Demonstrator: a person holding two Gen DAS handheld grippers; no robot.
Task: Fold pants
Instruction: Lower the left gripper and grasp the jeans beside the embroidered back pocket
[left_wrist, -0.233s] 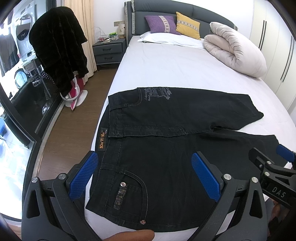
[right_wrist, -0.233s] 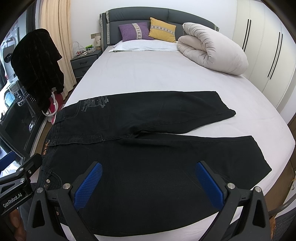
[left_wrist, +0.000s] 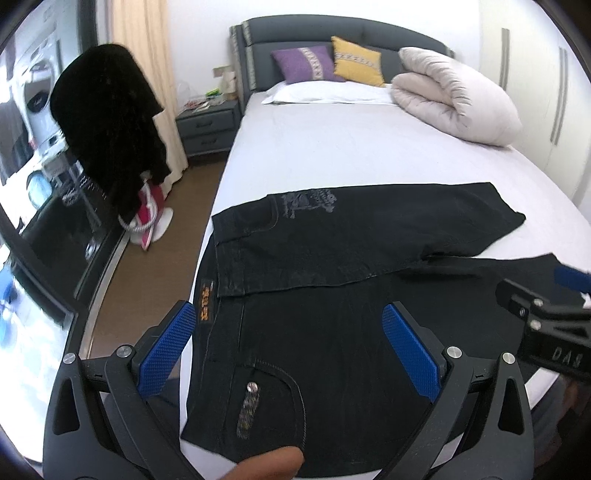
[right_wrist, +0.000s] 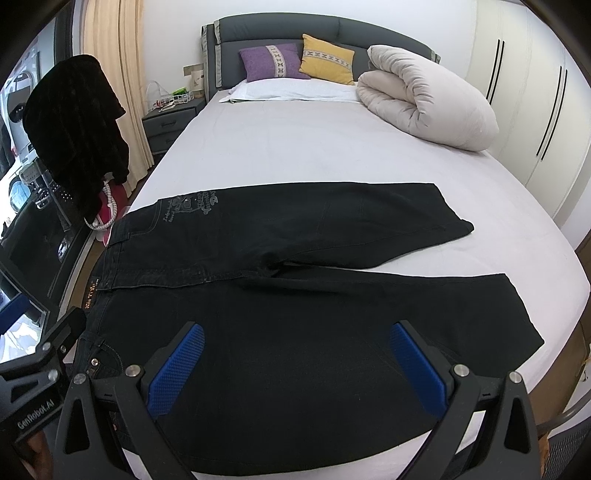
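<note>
Black pants (left_wrist: 332, 295) lie flat across the near end of the bed, waistband at the left, both legs running right; they also show in the right wrist view (right_wrist: 295, 288). My left gripper (left_wrist: 288, 350) is open above the waist and pocket area, holding nothing. My right gripper (right_wrist: 295, 365) is open above the near leg, holding nothing. The right gripper's body shows at the right edge of the left wrist view (left_wrist: 546, 321); the left gripper's body shows at the left edge of the right wrist view (right_wrist: 40, 365).
The bed (right_wrist: 314, 147) carries a rolled duvet (right_wrist: 428, 107) and pillows (right_wrist: 291, 62) at its far end. A nightstand (right_wrist: 166, 125) and a stand draped in a dark garment (right_wrist: 74, 125) are on the left. Wardrobes (right_wrist: 535, 103) line the right.
The left wrist view has shifted left and lower toward the waistband. The right gripper has barely moved. The pants lie as before.
</note>
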